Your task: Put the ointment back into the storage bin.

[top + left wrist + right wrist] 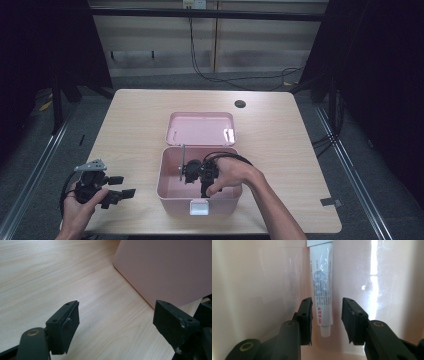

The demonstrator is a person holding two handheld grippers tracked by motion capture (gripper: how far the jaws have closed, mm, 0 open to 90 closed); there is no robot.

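Near the front edge of the worktop [280,135], a pink box [170,192] sits with its lid [201,128] folded back. Inside it, the right tongs [327,317] are released, straddling the capped end of a white tube [322,290] without touching it. At the front-left corner, the left tongs [116,322] are released beside the box wall.

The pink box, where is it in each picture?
High view: the pink box sits mid-table, lid open, with the right gripper inside it.
Left gripper view: its outer wall is at the upper right, beyond the open left gripper.
Right gripper view: its pale inside wall lies behind a white tube.
Shared landmark: the wooden table, in the high and left gripper views.
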